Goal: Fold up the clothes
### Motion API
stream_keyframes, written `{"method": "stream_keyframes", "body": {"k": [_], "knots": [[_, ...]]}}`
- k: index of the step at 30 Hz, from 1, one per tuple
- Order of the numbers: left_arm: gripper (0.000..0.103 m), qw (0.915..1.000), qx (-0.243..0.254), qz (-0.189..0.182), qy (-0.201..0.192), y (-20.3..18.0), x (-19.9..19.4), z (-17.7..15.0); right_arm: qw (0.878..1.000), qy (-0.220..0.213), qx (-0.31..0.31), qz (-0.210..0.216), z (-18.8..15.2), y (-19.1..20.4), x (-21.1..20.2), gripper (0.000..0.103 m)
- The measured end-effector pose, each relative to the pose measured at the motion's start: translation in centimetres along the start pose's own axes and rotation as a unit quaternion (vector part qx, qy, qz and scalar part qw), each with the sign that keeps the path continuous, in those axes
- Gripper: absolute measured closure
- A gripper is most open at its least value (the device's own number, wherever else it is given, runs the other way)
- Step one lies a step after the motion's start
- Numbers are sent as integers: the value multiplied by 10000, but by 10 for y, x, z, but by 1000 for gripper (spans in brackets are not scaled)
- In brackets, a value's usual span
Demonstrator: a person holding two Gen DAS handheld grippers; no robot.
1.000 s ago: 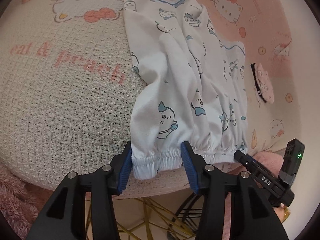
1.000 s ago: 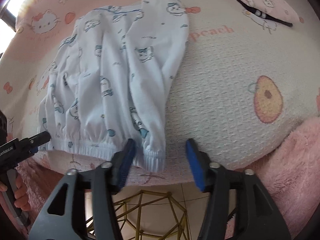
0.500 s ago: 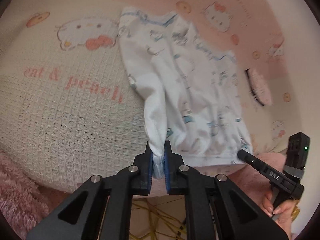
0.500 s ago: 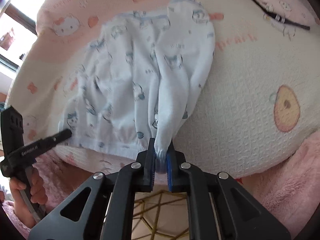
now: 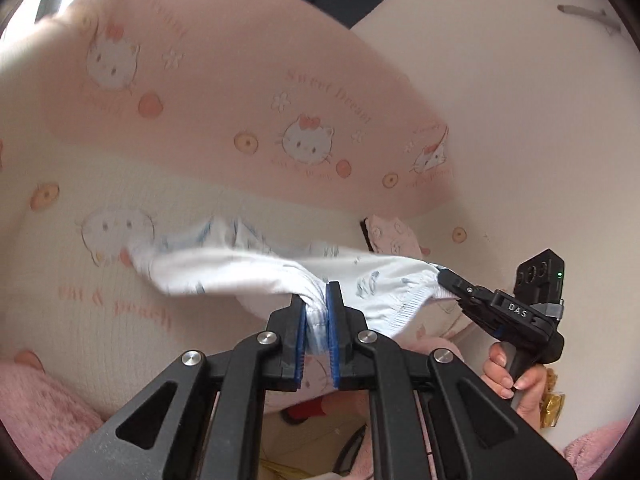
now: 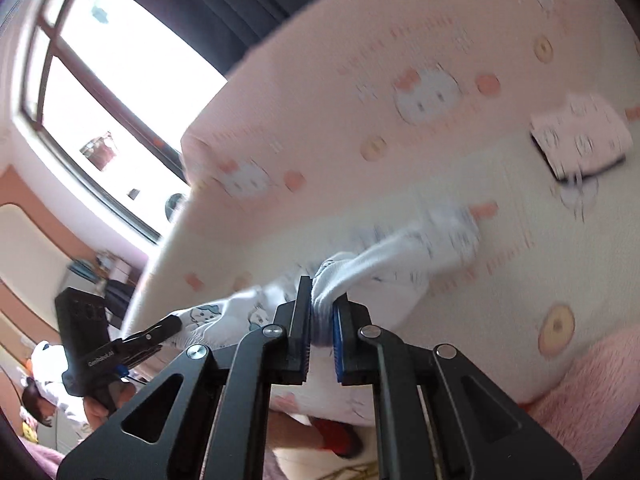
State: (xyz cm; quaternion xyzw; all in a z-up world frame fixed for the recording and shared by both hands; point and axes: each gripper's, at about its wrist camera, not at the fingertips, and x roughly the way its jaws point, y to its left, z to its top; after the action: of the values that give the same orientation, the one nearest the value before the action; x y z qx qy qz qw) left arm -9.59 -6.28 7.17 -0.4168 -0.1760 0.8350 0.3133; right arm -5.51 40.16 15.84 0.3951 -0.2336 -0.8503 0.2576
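My left claw (image 5: 316, 316): matt black plastic arms with bright round metal rivets, and blue ribbed pads (image 5: 299, 332) that look rubbery. My right claw (image 6: 322, 322): the same matt black plastic, metal rivets and blue pads. Between each pair of pads, the garment (image 5: 248, 272): thin, soft white cloth with a pale blue print and a ribbed, gathered hem. Bed cover (image 5: 80, 320): cream cloth with a rough waffle weave and a pink print. Pillow (image 5: 240, 92): smooth, matt pink cloth. Blanket (image 6: 580, 380): pink, fluffy pile. Window frame (image 6: 52, 52): dark, with a slight sheen.
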Motion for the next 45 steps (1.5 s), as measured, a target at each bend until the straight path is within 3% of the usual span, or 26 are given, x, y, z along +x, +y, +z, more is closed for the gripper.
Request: {"method": "stream_keyframes", "body": {"k": [3, 5, 6, 8, 10, 13, 16, 18, 21, 23, 25, 29, 32, 35, 38, 42, 45], "knots": [[93, 9984, -222, 422, 307, 23, 33, 9, 9989, 217, 25, -416, -5, -12, 26, 96], [94, 9948, -608, 524, 627, 46, 68, 23, 9966, 570, 293, -514, 11, -29, 55, 96], [94, 9939, -665, 590, 646, 49, 77, 38, 9967, 543, 264, -544, 25, -27, 61, 96], [94, 9973, -443, 509, 305, 32, 70, 83, 9970, 449, 172, -599, 56, -20, 71, 96], [94, 9989, 3, 255, -389, -10, 33, 138, 9979, -26, -212, -614, 96, 9, 56, 96], [94, 9870, 786, 28, -1398, -77, -37, 194, 9883, -1227, -807, -399, 157, 74, -5, 96], [94, 9762, 1164, 63, -1829, -107, -80, 202, 9738, -1991, -1067, -245, 175, 112, -52, 96], [94, 9817, 1083, 198, -1555, -92, -66, 183, 9732, -1949, -1165, -365, 165, 116, -54, 96], [94, 9887, 935, 408, -1100, -68, -41, 153, 9796, -1566, -1094, -629, 126, 92, -25, 96], [94, 9961, 466, 649, -366, -28, 2, 116, 9843, -1223, -951, -840, 94, 67, 2, 96], [94, 9960, 30, 843, 286, 12, 41, 72, 9904, -611, -646, -1055, 50, 31, 41, 96], [94, 9794, -593, 1307, 1421, 83, 109, -12, 9835, 685, -189, -1662, -39, -40, 117, 96], [94, 9597, -709, 1779, 2058, 118, 144, -61, 9756, 1379, 96, -1708, -90, -82, 154, 96], [94, 9590, -804, 1646, 2161, 121, 145, -80, 9687, 1685, 230, -1807, -109, -99, 164, 95], [94, 9586, -745, 1672, 2181, 117, 143, -79, 9618, 1870, 174, -1991, -109, -100, 173, 95], [94, 9584, -625, 1703, 2204, 107, 147, -73, 9560, 1943, -258, -2185, -117, -89, 181, 95], [94, 9624, -656, 1625, 2075, 103, 137, -63, 9612, 1709, -412, -2125, -117, -76, 172, 95]]}}
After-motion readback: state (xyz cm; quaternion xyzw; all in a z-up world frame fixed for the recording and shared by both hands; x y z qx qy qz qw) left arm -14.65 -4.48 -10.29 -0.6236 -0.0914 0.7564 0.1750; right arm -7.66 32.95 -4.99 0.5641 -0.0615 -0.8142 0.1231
